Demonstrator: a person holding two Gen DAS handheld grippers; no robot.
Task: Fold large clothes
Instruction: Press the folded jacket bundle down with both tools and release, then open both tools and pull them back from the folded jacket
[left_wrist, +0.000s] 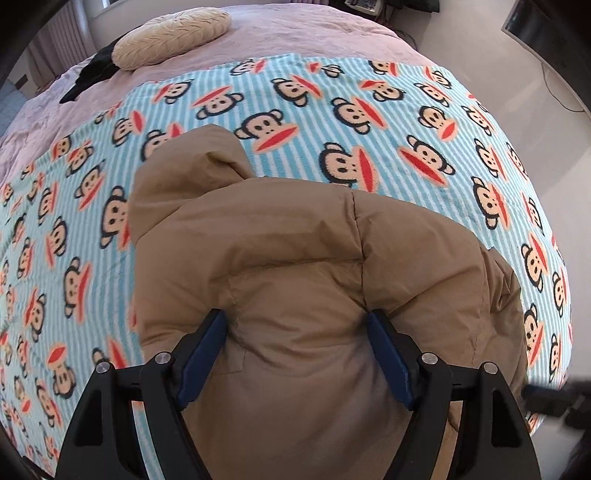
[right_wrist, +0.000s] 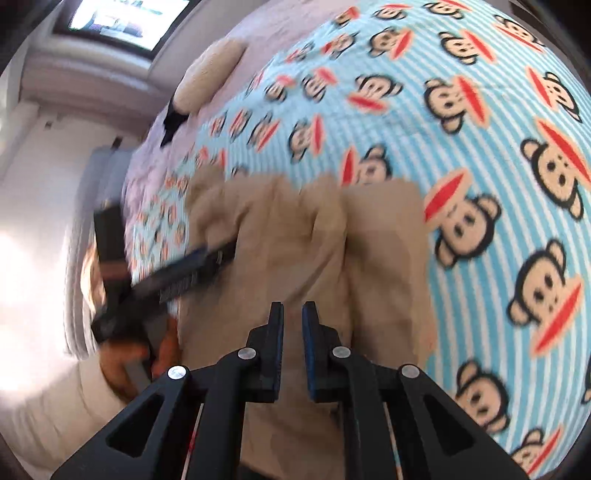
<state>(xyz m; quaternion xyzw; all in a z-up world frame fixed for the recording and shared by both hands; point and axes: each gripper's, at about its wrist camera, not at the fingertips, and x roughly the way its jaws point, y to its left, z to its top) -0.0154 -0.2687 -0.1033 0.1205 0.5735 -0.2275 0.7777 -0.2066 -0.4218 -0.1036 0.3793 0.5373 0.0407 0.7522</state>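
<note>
A tan puffy jacket (left_wrist: 295, 266) lies bunched on a blue striped monkey-print blanket (left_wrist: 369, 122), hood pointing away. My left gripper (left_wrist: 297, 321) is open, its blue-padded fingers wide apart and pressed against the jacket on either side of a bulge. In the right wrist view the same jacket (right_wrist: 314, 236) is blurred. My right gripper (right_wrist: 293, 314) hovers above it with its jaws nearly together, a narrow gap between them and nothing held. The left gripper (right_wrist: 184, 273) shows there at the left, lying across the jacket's edge.
The blanket covers a bed with a pale pink cover (left_wrist: 295, 33). A round cream cushion (left_wrist: 170, 37) and a dark garment (left_wrist: 88, 74) lie at the far left. The bed's edge and the pale floor (left_wrist: 517, 92) are on the right.
</note>
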